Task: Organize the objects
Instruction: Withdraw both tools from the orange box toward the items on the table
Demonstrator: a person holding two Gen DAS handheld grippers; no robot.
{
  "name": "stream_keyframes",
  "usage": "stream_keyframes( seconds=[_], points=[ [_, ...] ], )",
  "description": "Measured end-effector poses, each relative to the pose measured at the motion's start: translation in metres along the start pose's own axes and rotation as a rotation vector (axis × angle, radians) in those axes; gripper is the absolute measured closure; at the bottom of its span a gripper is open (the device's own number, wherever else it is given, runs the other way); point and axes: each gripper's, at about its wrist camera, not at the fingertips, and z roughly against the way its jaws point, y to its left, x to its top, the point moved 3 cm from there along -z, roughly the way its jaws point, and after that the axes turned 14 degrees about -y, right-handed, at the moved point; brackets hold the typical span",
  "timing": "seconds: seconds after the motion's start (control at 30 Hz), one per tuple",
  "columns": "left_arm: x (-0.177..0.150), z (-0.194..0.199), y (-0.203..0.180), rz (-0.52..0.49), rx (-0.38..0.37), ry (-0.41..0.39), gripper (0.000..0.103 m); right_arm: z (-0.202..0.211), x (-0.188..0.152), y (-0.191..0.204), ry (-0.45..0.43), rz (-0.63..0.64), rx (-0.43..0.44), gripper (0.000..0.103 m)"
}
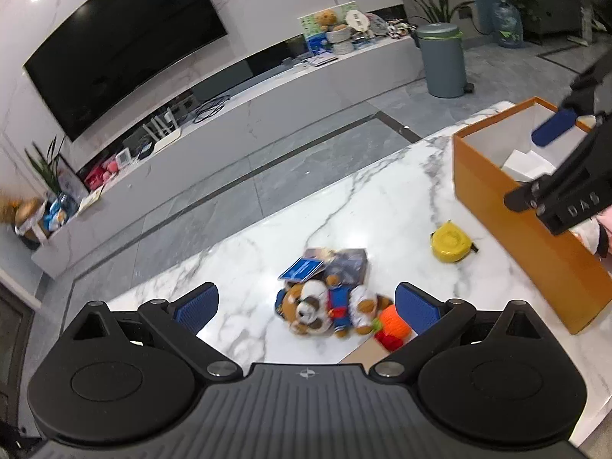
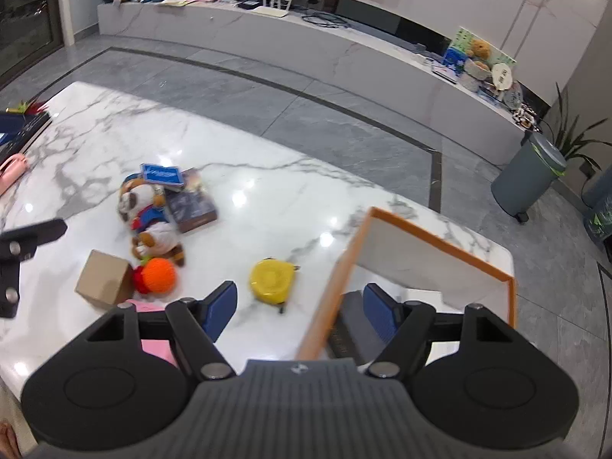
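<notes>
An orange box [image 1: 508, 206] with a white inside stands on the marble table [image 1: 382, 206]; it also shows in the right wrist view [image 2: 336, 271]. A plush raccoon toy [image 1: 325, 308] lies in the middle, also seen from the right [image 2: 147, 210]. Beside it are an orange knitted ball [image 1: 394, 319] [image 2: 160, 275], a blue card [image 1: 302, 269] and a dark booklet [image 2: 193, 202]. A yellow tape measure [image 1: 453, 243] [image 2: 272, 279] lies near the box. My left gripper [image 1: 306, 306] is open above the plush toy. My right gripper [image 2: 298, 306] is open and empty over the box's near wall.
A small brown carton [image 2: 104, 278] sits left of the knitted ball. A pink thing [image 2: 155, 338] lies under my right gripper. White items [image 1: 526, 166] lie inside the box. A grey bin [image 1: 443, 61] stands on the floor beyond the table. Books [image 2: 19, 130] lie at the table's far left.
</notes>
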Motion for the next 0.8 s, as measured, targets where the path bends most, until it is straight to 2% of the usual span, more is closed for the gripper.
stream_keyframes(
  seconds=[0.13, 0.27, 0.5, 0.73, 0.8],
  points=[
    [-0.019, 0.001, 0.015, 0.069, 0.001, 0.01, 0.0, -0.005, -0.002, 0.024, 0.003, 0.0, 0.032, 0.028],
    [-0.039, -0.002, 0.017, 0.068, 0.013, 0.025, 0.0, -0.014, -0.009, 0.052, 0.015, 0.003, 0.065, 0.027],
    [-0.075, -0.02, 0.014, 0.129, -0.009, 0.084, 0.0, -0.041, -0.038, 0.1, 0.069, 0.012, 0.129, 0.027],
    [-0.099, -0.039, 0.016, 0.235, -0.022, 0.129, 0.0, -0.066, -0.071, 0.128, 0.142, 0.021, 0.168, 0.026],
    [-0.104, -0.044, 0.018, 0.31, -0.047, 0.142, 0.0, -0.071, -0.077, 0.131, 0.156, 0.015, 0.159, 0.026]
  ],
)
